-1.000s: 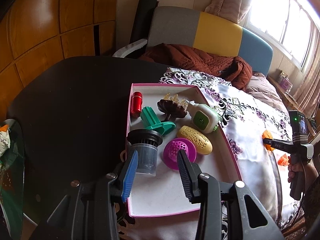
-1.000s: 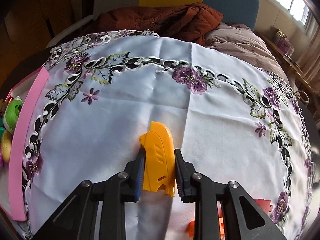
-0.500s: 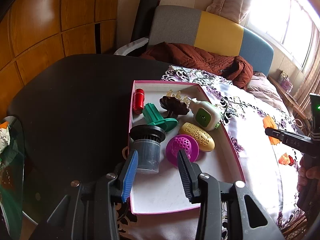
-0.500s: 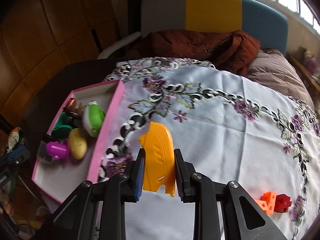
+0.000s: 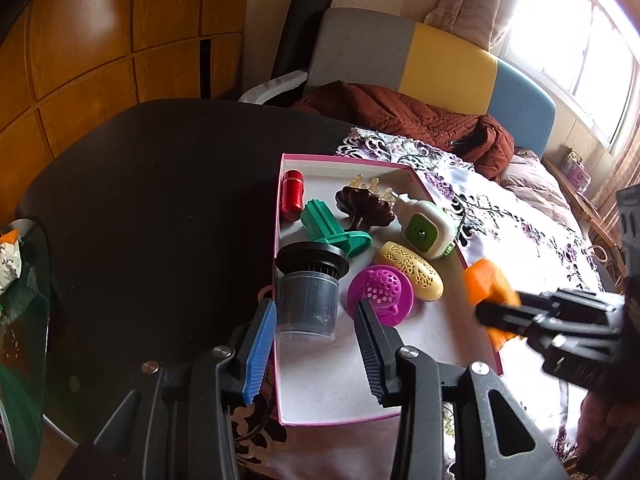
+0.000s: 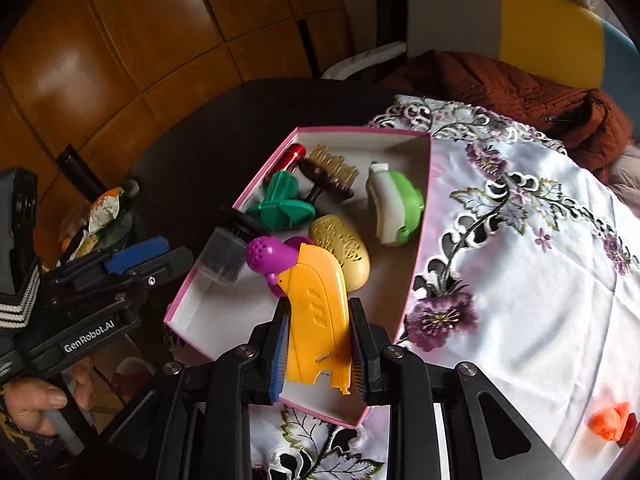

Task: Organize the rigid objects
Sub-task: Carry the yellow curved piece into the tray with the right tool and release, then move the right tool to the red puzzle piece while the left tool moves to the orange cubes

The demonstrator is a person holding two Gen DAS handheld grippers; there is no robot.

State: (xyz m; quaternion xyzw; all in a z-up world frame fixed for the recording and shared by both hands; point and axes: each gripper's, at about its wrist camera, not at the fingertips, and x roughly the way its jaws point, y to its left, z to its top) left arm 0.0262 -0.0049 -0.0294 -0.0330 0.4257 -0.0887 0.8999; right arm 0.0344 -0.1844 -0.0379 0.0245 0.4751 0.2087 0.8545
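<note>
A pink-rimmed box (image 5: 278, 216) sits where the black table meets the floral cloth. In it lie a red cylinder (image 5: 292, 194), a green piece (image 5: 332, 226), a brown brush (image 5: 364, 208), a white-green device (image 5: 424, 228), a yellow oval (image 5: 410, 274), a magenta strainer (image 5: 380, 292) and a lidded grey cup (image 5: 310, 292). My left gripper (image 5: 316, 320) hovers open at the box's near left corner, just short of the cup, holding nothing. My right gripper (image 6: 318, 312) is shut on an orange plastic shell (image 6: 320, 308), held above the box's (image 6: 420, 240) near half, over the strainer.
The black round table (image 5: 140, 200) spreads to the left. The floral tablecloth (image 6: 520, 260) covers the right, with small orange and red blocks (image 6: 610, 426) near its front edge. A brown jacket (image 5: 420, 120) lies on the sofa behind. A glass side table (image 5: 16, 320) stands far left.
My right gripper has carried the orange shell leftward from over the bare cloth to above the box, turning as it went. The left gripper has stayed open in place.
</note>
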